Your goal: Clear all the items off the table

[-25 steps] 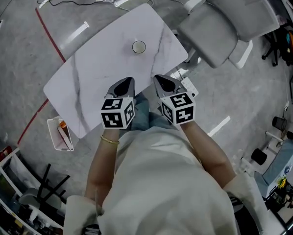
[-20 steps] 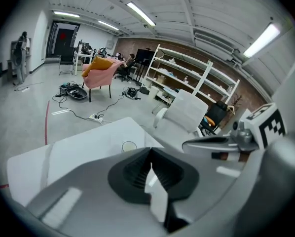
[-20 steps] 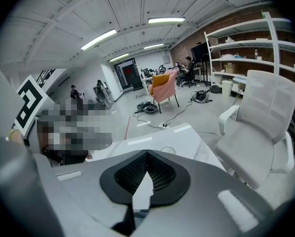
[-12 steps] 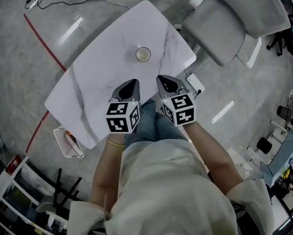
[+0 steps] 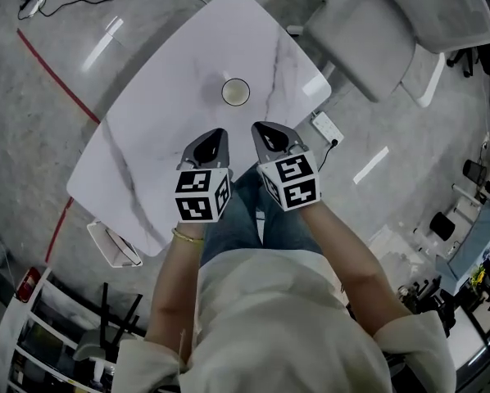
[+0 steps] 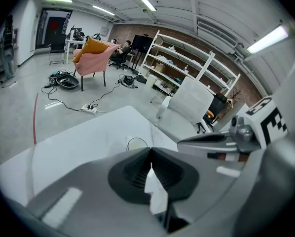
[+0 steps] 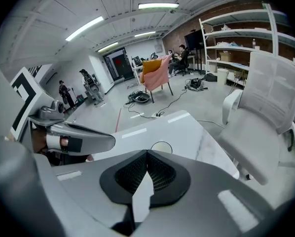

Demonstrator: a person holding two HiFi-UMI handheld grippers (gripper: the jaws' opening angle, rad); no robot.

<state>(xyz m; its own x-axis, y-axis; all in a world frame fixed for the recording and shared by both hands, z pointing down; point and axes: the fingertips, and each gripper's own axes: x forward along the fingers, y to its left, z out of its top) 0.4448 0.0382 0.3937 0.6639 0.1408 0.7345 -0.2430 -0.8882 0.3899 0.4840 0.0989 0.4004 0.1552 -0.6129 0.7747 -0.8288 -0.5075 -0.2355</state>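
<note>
A small round white cup (image 5: pixel 236 92) (image 6: pixel 136 144) (image 7: pixel 161 147) stands alone on the white marble table (image 5: pixel 163 129), a little beyond both grippers. My left gripper (image 5: pixel 215 134) (image 6: pixel 150 149) hangs over the table's near edge, shut with nothing between its jaws. My right gripper (image 5: pixel 261 128) (image 7: pixel 147 152) is beside it to the right, also shut and empty. Both point towards the cup without touching it.
A grey padded chair (image 5: pixel 392 31) stands at the table's far right. A power strip (image 5: pixel 326 128) lies on the floor near the table's right corner. A white bin (image 5: pixel 114 246) sits on the floor at the left. Cables and a red floor line (image 5: pixel 56 76) run beyond.
The view has shifted, with the table and cup now slightly nearer and lower in the picture. Both grippers stay shut and side by side over the near edge.
</note>
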